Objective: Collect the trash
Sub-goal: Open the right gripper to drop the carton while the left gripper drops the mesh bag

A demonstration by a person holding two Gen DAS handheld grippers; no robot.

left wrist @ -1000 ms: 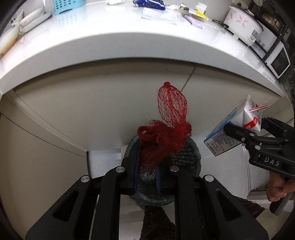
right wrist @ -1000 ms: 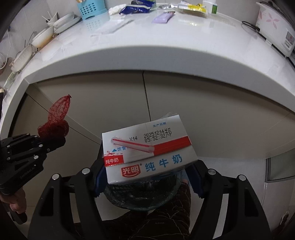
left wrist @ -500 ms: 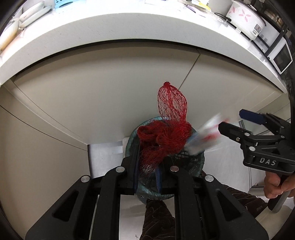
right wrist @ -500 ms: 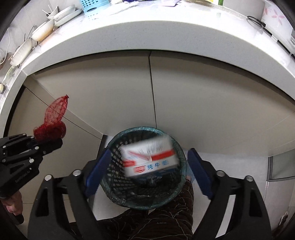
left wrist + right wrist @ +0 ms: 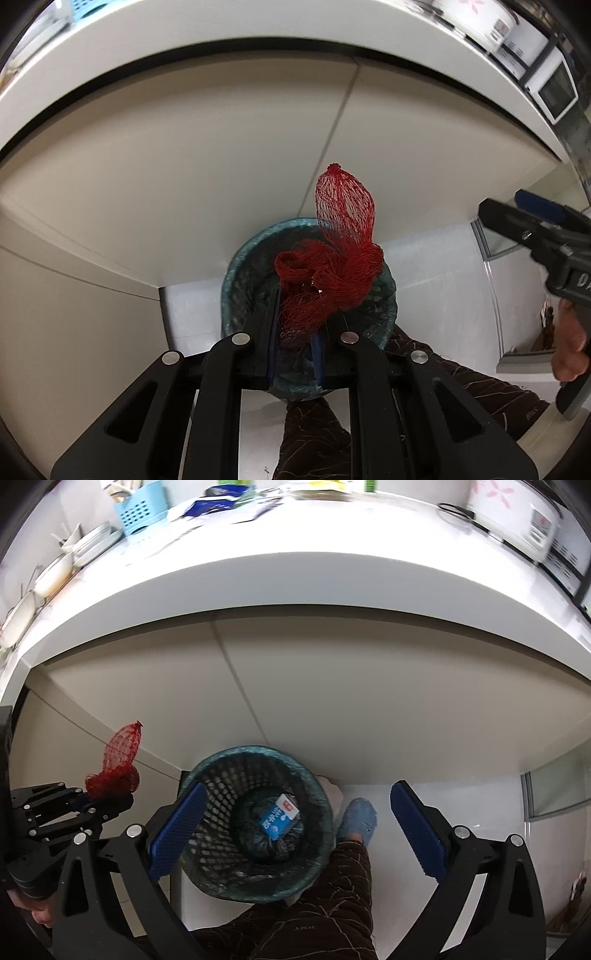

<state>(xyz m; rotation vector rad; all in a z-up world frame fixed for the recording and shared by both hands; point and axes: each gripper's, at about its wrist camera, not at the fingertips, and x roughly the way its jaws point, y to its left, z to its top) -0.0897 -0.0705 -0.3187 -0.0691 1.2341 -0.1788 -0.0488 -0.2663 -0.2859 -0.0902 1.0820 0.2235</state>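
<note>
One red mesh bag (image 5: pixel 334 273) shows in the left wrist view, clamped low between the pads of the left gripper (image 5: pixel 295 332), whose jaws stand nearly together on it. Its long axis runs away from the gripper, bunched in the middle, with the loose knotted end pointing up toward the cabinet doors (image 5: pixel 184 166). One green-lined bin (image 5: pixel 236 273) sits directly beneath the bag, on the floor against the cabinet. At the right edge, the right gripper (image 5: pixel 532 225) appears, held by one hand (image 5: pixel 569 347). The left gripper points steeply down over the bin.

One milk carton (image 5: pixel 279 815) shows in the right wrist view, lying inside the same bin (image 5: pixel 258 823) at its bottom, tilted, its long axis running from near left to far right with the red-marked end toward the far right. The right gripper (image 5: pixel 295 827) hangs above the bin, pointing steeply down; its jaws are opening, spread wide to either side of the bin, with nothing pressed between the two blue pads (image 5: pixel 177 829). At the left, the left gripper (image 5: pixel 107 805) holds the mesh bag (image 5: pixel 118 764), its free end upward. One blue slipper (image 5: pixel 358 819) and one dark trouser leg (image 5: pixel 325 904) lie just right of the bin.
</note>
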